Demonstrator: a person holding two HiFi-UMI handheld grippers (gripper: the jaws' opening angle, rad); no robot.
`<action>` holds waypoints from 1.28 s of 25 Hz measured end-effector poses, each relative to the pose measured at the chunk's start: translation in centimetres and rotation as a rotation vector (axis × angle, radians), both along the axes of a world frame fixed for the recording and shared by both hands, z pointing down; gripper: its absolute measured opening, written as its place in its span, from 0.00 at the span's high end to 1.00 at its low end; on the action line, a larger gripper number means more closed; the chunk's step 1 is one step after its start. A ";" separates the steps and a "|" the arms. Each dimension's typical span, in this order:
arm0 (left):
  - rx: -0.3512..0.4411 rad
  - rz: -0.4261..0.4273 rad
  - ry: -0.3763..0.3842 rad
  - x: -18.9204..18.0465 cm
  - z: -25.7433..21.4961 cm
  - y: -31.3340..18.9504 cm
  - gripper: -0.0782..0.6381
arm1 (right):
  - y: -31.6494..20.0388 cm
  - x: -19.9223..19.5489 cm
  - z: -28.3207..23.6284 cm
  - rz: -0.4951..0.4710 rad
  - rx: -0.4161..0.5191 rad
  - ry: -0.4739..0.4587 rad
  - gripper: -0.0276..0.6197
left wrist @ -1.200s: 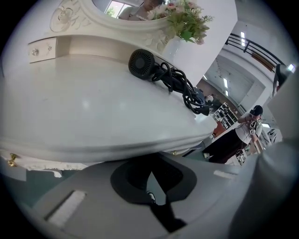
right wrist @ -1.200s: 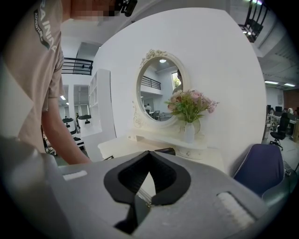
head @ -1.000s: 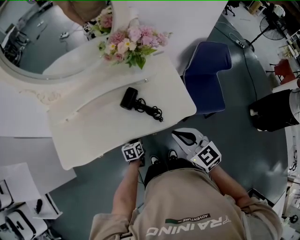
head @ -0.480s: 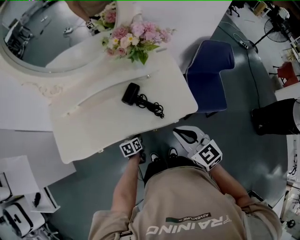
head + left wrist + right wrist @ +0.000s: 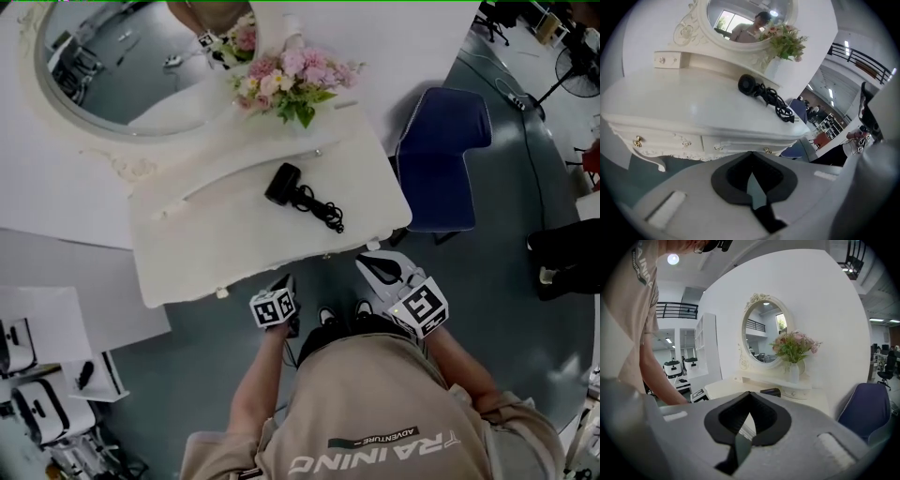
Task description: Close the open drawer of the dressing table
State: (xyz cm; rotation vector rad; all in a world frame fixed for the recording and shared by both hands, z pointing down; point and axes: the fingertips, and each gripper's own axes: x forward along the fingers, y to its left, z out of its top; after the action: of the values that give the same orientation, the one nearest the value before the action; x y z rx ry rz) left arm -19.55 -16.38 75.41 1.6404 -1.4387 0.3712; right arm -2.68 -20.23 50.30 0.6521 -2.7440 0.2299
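The drawer [image 5: 738, 143] is tucked under the front lip of the dressing table [image 5: 234, 239], centre of the head view. In the left gripper view its front looks flush with the neighbouring one, so it is probably already pushed home, though a slight gap cannot be ruled out. A black hair dryer [image 5: 298, 195] lies on top. The left gripper [image 5: 284, 292] is held just below that front edge, jaws pressed together on nothing; the right gripper [image 5: 370, 265], right of it, is likewise closed and empty. The push is judged finished — only a check and withdrawal seem called for. Against the earlier frame, the table sits further right and higher in frame — the grippers' placement relative to it is little changed.
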 end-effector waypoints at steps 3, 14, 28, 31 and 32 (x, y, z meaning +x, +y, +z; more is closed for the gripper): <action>0.091 -0.004 -0.049 0.2 -4.3 -0.4 0.87 | 0.7 0.2 0.6 -0.022 -0.006 0.007 0.95; 0.362 0.140 -0.189 4.8 -19.5 -1.2 0.87 | 2.0 0.1 -0.7 -0.057 0.055 0.016 0.95; 0.712 0.173 -0.265 7.8 -35.0 -1.4 0.87 | 1.2 0.2 -7.5 -0.006 0.195 -0.008 0.95; 0.786 0.159 -0.287 7.7 -37.8 -1.3 0.87 | 1.6 -0.1 -10.2 -0.010 0.229 -0.044 0.95; 0.804 0.157 -0.295 7.7 -38.5 -1.1 0.87 | 1.8 -0.1 -11.1 -0.009 0.240 -0.057 0.95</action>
State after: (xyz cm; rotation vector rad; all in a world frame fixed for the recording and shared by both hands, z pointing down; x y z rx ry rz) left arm -11.83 -17.53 36.90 2.4256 -1.8209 0.1167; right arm -2.80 -18.47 39.17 0.7033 -2.8551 -0.0862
